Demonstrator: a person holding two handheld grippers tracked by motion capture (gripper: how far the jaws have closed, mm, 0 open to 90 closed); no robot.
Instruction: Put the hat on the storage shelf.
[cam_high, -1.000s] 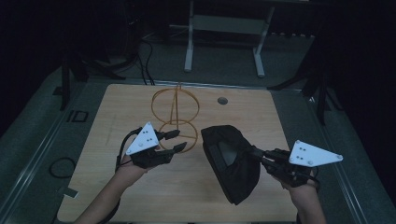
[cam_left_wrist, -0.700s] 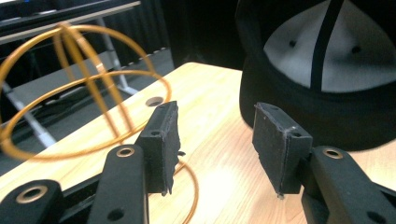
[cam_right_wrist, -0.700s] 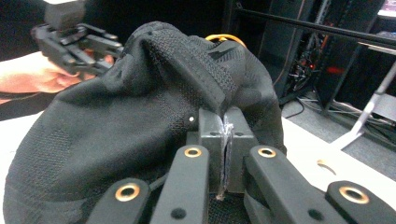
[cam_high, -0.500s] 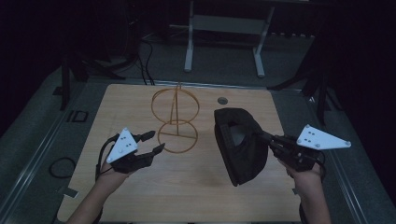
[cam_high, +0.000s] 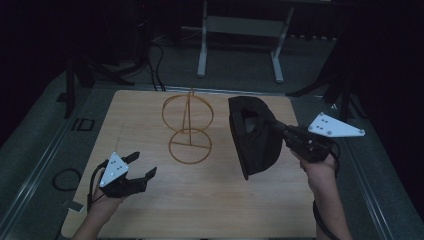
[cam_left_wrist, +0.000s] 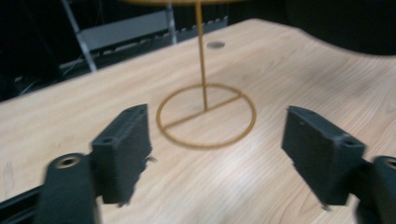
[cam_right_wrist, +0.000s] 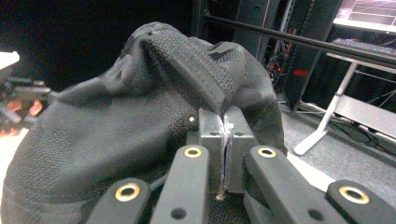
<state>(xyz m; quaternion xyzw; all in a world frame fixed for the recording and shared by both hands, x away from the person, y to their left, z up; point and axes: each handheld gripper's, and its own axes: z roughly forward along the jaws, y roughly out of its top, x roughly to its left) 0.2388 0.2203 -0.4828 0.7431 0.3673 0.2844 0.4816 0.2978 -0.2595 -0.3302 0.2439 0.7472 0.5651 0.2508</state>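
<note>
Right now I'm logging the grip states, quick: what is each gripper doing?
Left gripper: open, nothing between its jaws, which have just been opening.
Right gripper: shut on the black hat.

light: dim, dark surround | glare: soft sheen on table (cam_left_wrist: 243, 177) | blur: left gripper view smeared

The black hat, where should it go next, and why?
Probably carry the black hat left, over the wire stand's top ring. The right gripper is shut on its edge and holds it off the table, beside the stand. The left gripper, its jaws just opened, holds nothing.
</note>
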